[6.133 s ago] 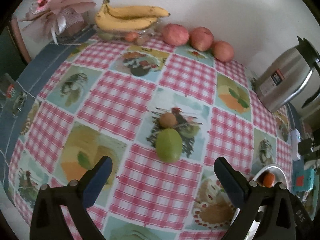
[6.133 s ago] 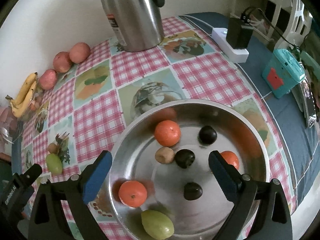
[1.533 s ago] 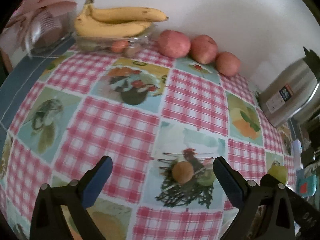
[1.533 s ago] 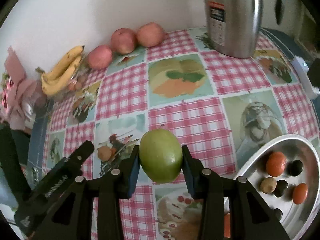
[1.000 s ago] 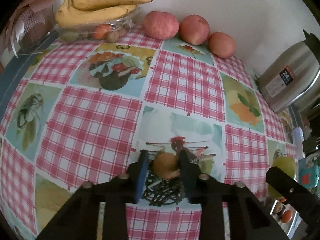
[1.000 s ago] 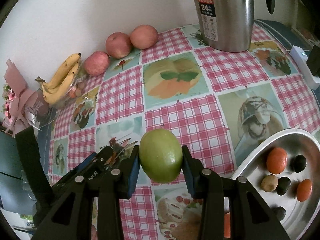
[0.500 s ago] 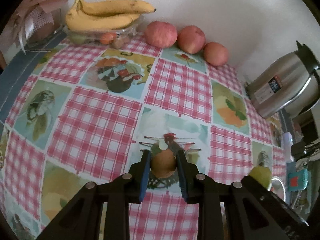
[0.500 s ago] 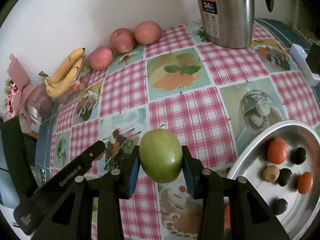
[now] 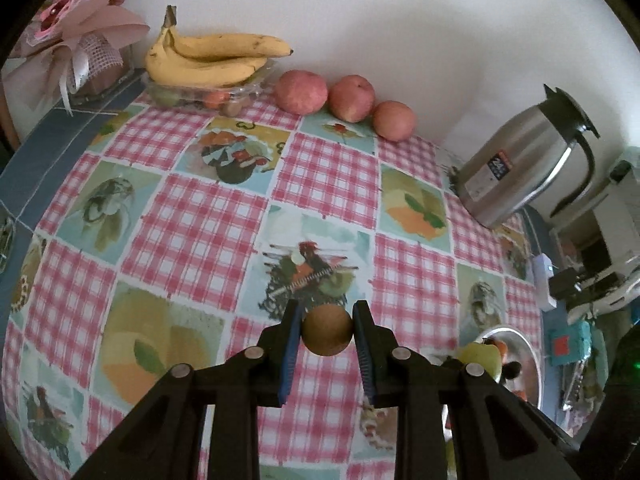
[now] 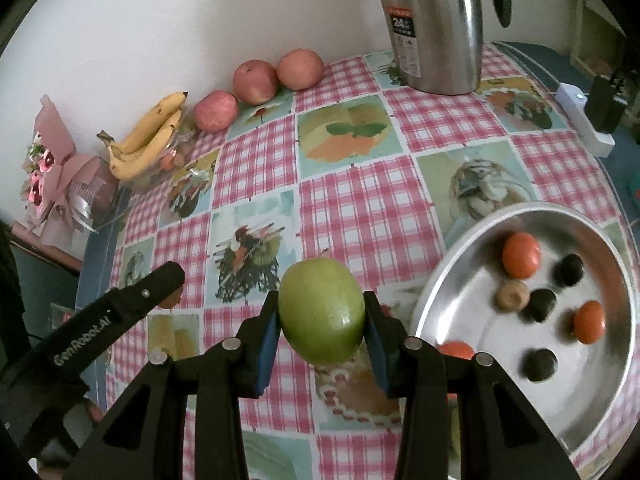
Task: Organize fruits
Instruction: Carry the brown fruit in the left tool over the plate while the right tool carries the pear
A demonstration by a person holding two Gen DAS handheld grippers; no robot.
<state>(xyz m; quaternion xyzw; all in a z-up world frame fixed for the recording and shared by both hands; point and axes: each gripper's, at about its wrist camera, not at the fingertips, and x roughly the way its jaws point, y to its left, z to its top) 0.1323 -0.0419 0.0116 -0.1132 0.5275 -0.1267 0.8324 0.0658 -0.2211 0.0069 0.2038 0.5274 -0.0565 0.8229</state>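
The tabletop (image 10: pixel 360 200), covered in a pink-checked cloth with printed fruit panels, carried everything; a tall stainless-steel thermos jug (image 10: pixel 436 28) stood at its far edge, and a round shiny metal bowl (image 10: pixel 600 420) lay at the near right, holding several small orange, dark and tan fruits; a bunch of yellow bananas (image 9: pixel 208 58) rested on a clear plastic tray by the wall, with three pinkish-red apples (image 9: pixel 348 96) in a row beside it.

The right tongs (image 10: pixel 322 324) were clamped on a large oval green fruit (image 10: pixel 322 312), held clear of the cloth just left of the bowl's rim; the left tongs (image 9: pixel 326 330) were closed on a small round brown fruit (image 9: pixel 326 330), lifted above the tabletop's middle panel.

Both picks looked done; the step in hand seemed to be the carry. The next move probably called for bringing each fruit over the bowl, lowering it into a free spot among the small fruits, and parting the pads gently so nothing rolled or got knocked.
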